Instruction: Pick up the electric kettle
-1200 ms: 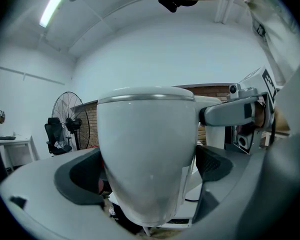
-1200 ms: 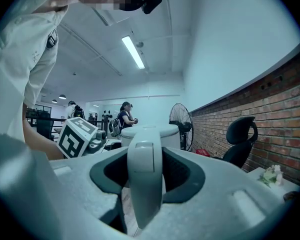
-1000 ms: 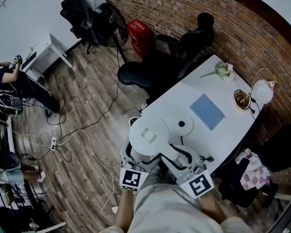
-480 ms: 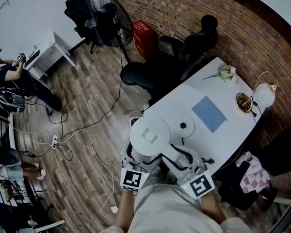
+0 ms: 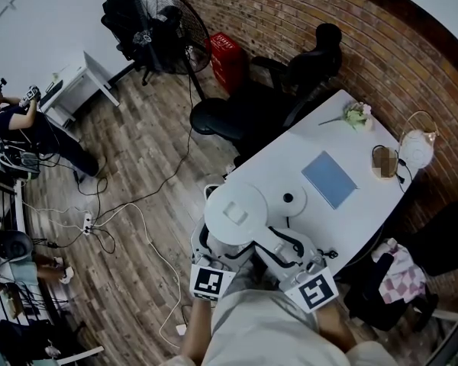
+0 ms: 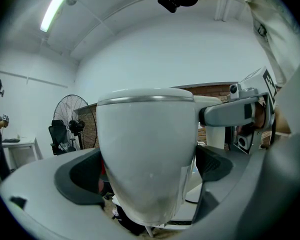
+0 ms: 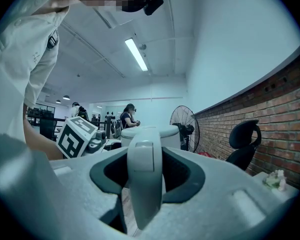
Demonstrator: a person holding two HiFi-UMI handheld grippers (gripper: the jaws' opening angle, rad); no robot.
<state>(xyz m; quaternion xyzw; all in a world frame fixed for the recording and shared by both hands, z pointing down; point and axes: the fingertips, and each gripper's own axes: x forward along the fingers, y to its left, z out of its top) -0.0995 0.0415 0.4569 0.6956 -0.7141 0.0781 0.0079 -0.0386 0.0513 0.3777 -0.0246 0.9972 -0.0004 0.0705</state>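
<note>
**Head view: kettle off its base, held between both grippers**

The electric kettle (image 5: pixel 237 213) hangs at the near left corner of the white table (image 5: pixel 370 208). Its round lid faces up, and part of it is out over the wooden floor (image 5: pixel 137 174). Its round base (image 5: pixel 288 197) sits bare on the table just beside it, so the kettle looks lifted clear.

In the left gripper view, the left gripper (image 6: pixel 149 181) has its dark pads (image 6: pixel 77 176) spread wide against either side of the white body. In the right gripper view, the right gripper (image 7: pixel 146 176) is drawn in narrow on the handle (image 7: pixel 144 159), which stands upright between its jaws. A blue mat (image 5: pixel 328 177) lies farther along the table, well apart.

The pick seems made, and what remains is a steady carry. Both grippers should travel together so the handle is not twisted against the body. The lid should stay level. The body is smooth and narrows downward, so it could slide in the left pads. Better to let the handle grip bear the weight while the left only steadies, and to bring the kettle back over the table rather than the floor.
</note>
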